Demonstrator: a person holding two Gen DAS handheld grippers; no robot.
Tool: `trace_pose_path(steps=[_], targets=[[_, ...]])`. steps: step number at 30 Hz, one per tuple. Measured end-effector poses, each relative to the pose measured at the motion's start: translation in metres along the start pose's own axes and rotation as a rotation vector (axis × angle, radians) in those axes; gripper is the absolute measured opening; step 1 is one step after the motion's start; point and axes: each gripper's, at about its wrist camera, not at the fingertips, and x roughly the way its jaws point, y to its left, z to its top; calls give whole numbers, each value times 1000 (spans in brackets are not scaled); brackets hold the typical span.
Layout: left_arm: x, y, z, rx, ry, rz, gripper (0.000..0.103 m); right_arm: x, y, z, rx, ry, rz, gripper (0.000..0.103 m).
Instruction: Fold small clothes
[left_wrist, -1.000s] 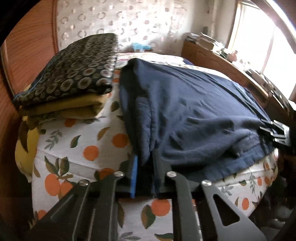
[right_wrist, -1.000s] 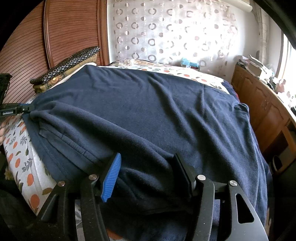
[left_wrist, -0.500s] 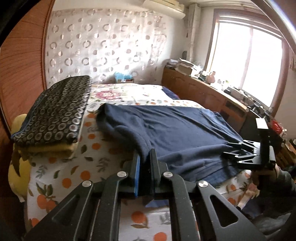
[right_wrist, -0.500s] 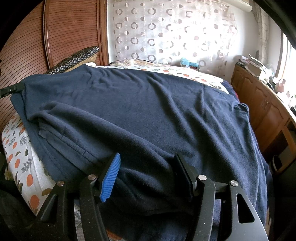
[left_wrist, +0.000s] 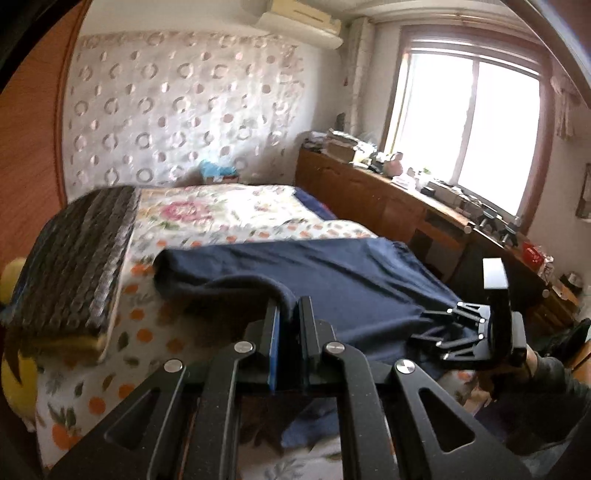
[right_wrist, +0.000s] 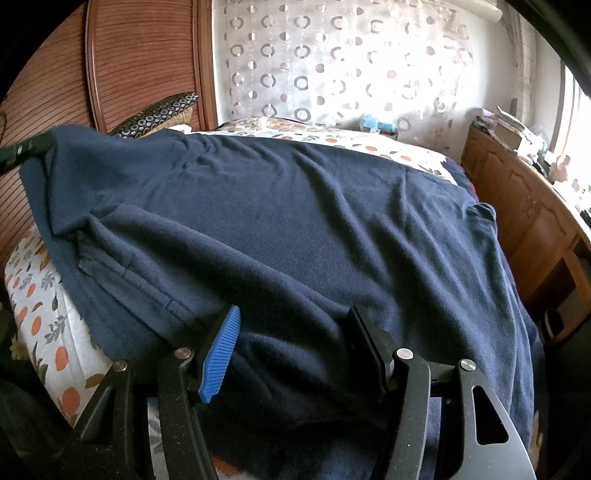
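Observation:
A navy fleece garment (left_wrist: 351, 280) (right_wrist: 295, 221) lies spread across the bed. My left gripper (left_wrist: 288, 306) is shut on the garment's edge and holds that corner off the sheet; the right wrist view shows it at the far left (right_wrist: 22, 153), with the cloth pulled up to it. My right gripper (right_wrist: 293, 312) sits at the near hem with its jaws apart, and a thick bunch of the fleece fills the gap between the pads. The left wrist view has the same right gripper (left_wrist: 439, 328) at the garment's right corner, held by a sleeved hand (left_wrist: 546, 373).
The bed sheet (left_wrist: 147, 332) has an orange fruit print. A dark ring-patterned folded pile (left_wrist: 74, 258) on yellow cloth sits at the bed's left side. A wooden cabinet (left_wrist: 369, 199) with clutter on top runs along the right wall under the window.
My left gripper has risen and tipped upward with the garment's edge in it, so that corner now hangs above the sheet. The right gripper has stayed where it was.

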Motion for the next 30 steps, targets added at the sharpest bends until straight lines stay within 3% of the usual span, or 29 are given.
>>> trace_pose_path(steps=[13,21,23,26,28,30], targets=[[34,-73,64,120,-28,-143,9,-58,-48,-10,77,-101,-72,62],[48,-106,72,180,-21,-158,10,-73,-47,-20,96,-128,-93,62],[59,-105,61,182,29,-131,17,-72,-45,-23,96,-124,-91,62],[62,-100,44,178,56,-117,44,-66,-42,-24,89,-108,-79,62],[60,-95,37,165,61,-110,46,-63,-37,-22,81,-101,-68,62],[58,-90,31,151,76,-92,59,-61,-36,-17,72,-98,-53,62]])
